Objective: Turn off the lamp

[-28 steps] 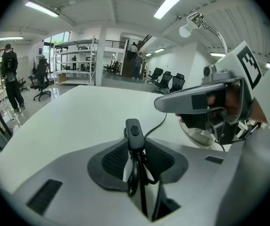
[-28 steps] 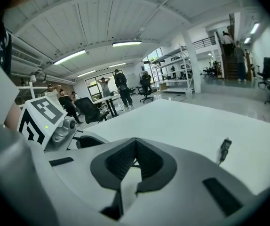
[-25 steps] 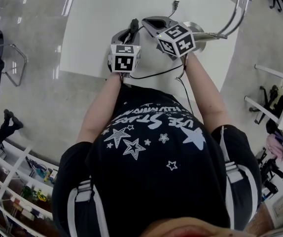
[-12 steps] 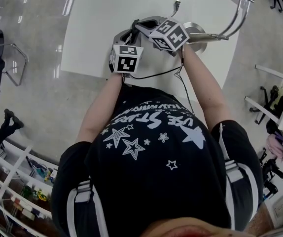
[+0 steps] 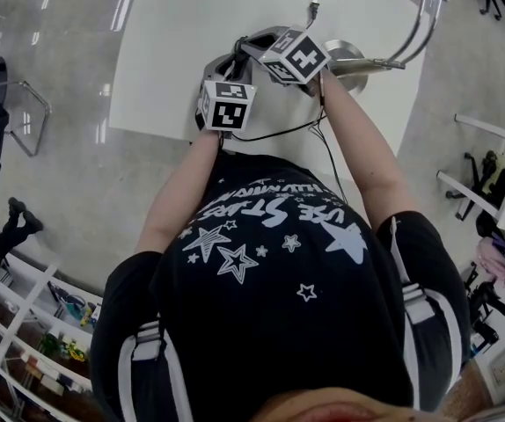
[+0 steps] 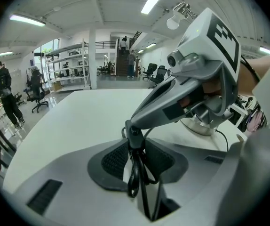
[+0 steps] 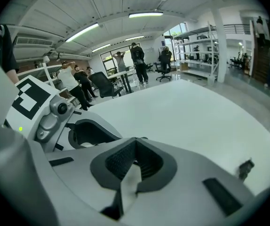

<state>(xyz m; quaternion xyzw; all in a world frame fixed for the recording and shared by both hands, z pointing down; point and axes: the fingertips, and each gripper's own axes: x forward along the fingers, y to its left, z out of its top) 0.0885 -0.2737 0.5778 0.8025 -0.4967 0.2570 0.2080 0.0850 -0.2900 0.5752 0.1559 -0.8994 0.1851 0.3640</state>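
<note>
The left gripper [image 6: 136, 147] has its jaws pinching a looped black cord [image 6: 136, 175]. The right gripper [image 7: 135, 142] has its jaws pressed together at the tips, which nose in right at that cord. A hard push here could probably slip the cord free or tug the lamp [image 5: 354, 60], which stands just right of both grippers on the bench [image 5: 191, 42].

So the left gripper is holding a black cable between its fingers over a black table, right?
Not quite: the table is white, not black. The left gripper does hold the black cable between its fingers over it, as the left gripper view shows.
</note>
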